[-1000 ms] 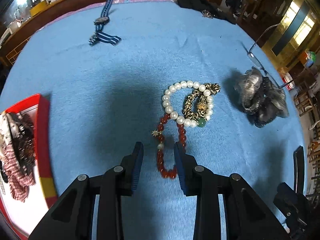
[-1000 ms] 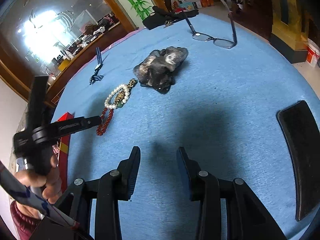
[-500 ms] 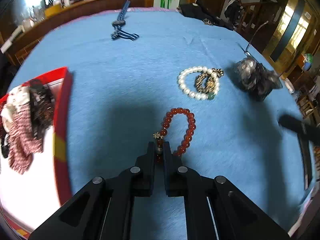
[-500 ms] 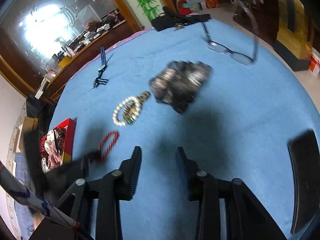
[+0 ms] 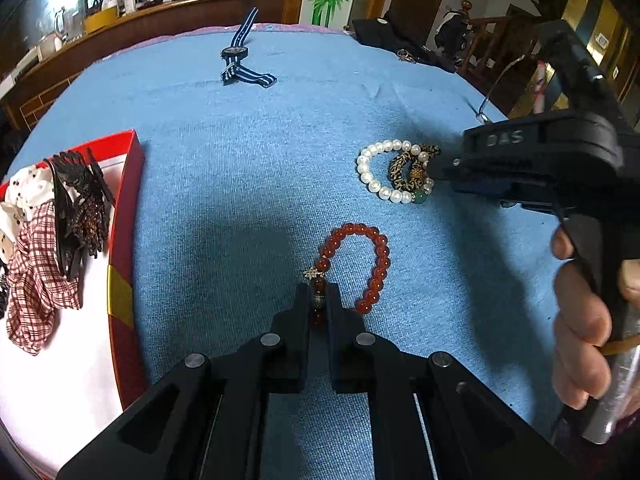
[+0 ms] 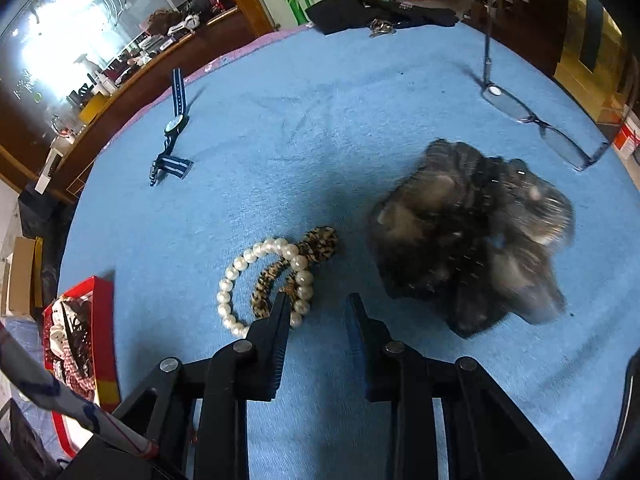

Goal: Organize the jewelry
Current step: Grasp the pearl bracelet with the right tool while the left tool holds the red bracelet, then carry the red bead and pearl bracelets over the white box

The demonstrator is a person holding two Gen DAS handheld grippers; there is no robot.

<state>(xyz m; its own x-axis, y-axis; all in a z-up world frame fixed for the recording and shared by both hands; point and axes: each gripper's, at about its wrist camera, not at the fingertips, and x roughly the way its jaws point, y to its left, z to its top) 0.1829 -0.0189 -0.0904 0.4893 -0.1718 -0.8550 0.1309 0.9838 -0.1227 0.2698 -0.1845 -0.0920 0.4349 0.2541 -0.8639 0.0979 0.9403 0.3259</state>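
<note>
My left gripper (image 5: 319, 296) is shut on the near end of a red bead bracelet (image 5: 362, 264) that lies on the blue cloth. A white pearl bracelet (image 5: 374, 178) with a leopard-print band (image 5: 402, 170) inside it lies further right; both show in the right wrist view too, the pearls (image 6: 240, 276) and the band (image 6: 276, 276). My right gripper (image 6: 318, 304) is open just right of the pearl bracelet, its left finger over the pearls' edge. It also shows in the left wrist view (image 5: 436, 168).
A red box (image 5: 124, 216) with hair clips and checked cloth sits at the left, also in the right wrist view (image 6: 102, 320). A striped-strap watch (image 5: 238, 56) lies far back. A dark grey scrunchie (image 6: 476, 256) and glasses (image 6: 536, 120) lie to the right.
My left gripper closed on the red bracelet and pulled it away from the pearl bracelet towards the near side. My right gripper moved forward and left to the pearl bracelet, still open.
</note>
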